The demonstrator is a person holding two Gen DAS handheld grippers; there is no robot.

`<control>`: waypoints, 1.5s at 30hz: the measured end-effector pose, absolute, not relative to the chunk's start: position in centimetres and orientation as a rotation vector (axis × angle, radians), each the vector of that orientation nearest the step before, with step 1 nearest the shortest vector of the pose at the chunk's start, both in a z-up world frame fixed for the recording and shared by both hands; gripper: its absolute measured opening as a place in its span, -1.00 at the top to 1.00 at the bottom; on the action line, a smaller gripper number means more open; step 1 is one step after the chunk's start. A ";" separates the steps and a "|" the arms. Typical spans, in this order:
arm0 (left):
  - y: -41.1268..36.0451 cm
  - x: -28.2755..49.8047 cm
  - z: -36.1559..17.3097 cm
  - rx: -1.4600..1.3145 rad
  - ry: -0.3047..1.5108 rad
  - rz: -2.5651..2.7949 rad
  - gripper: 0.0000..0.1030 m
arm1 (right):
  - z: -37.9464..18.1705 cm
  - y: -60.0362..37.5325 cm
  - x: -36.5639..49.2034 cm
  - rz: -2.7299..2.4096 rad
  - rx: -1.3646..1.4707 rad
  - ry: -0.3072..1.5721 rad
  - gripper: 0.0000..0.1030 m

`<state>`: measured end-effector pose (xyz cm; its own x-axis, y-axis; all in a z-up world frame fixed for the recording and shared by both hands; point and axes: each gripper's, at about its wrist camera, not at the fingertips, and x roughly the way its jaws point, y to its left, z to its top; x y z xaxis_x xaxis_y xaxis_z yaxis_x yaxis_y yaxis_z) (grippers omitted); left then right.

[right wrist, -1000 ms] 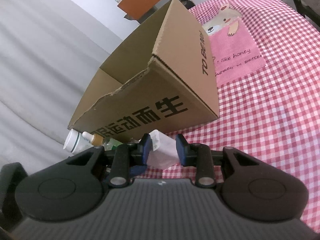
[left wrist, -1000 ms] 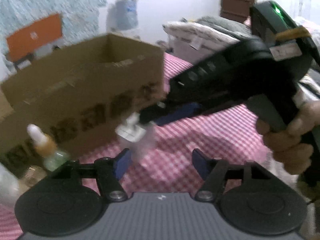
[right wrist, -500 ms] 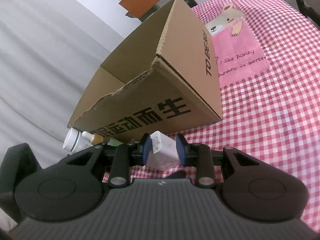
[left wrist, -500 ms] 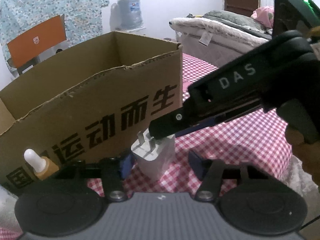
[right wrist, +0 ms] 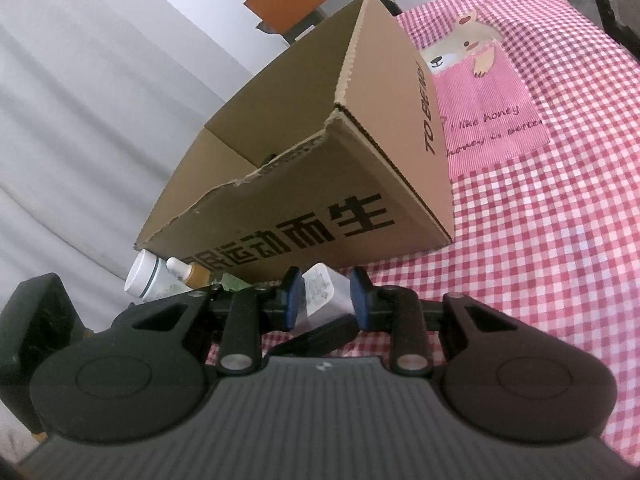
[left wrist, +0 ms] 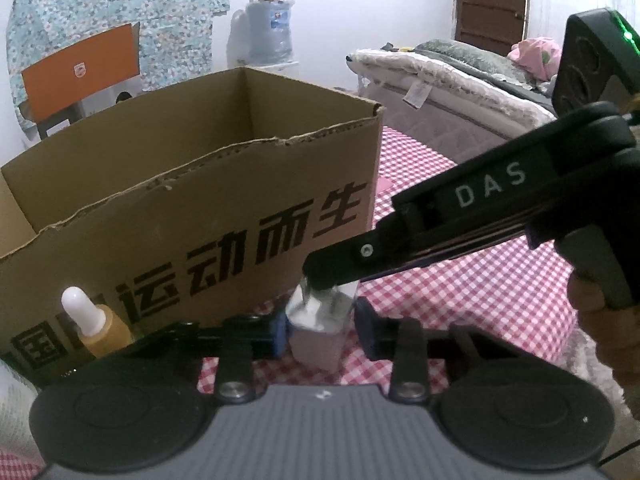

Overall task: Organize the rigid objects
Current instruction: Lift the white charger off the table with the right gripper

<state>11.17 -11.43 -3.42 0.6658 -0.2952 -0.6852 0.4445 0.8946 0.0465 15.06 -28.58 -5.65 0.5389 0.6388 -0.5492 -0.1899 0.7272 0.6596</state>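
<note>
At nine o'clock of my left tool point(left wrist: 320, 334), a dropper bottle point(left wrist: 96, 326) stands against the cardboard box point(left wrist: 224, 216) on the checked bed cover point(left wrist: 460, 300). My left tool's jaws have just closed on the white charger point(left wrist: 318, 340), straight ahead below the box's front wall. My right tool point(right wrist: 325, 298), reaching in from two o'clock, grips that same charger too.
</note>
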 end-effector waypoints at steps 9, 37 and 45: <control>-11.8 10.0 -3.1 0.226 0.698 -0.403 0.45 | -5.2 -28.3 14.0 0.530 0.578 0.863 0.57; -10.2 10.2 -3.5 0.206 0.752 -0.422 0.22 | -6.2 -31.2 11.4 0.453 0.742 0.868 0.31; -10.3 10.4 -4.1 0.195 0.781 -0.424 0.45 | -7.9 -30.3 11.8 0.449 0.834 0.902 0.31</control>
<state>10.41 -10.33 -4.15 0.6318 -0.2966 -0.7162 0.4386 0.8986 0.0147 11.83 -30.28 -7.92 0.5607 0.6571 -0.5039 -0.0063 0.6119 0.7909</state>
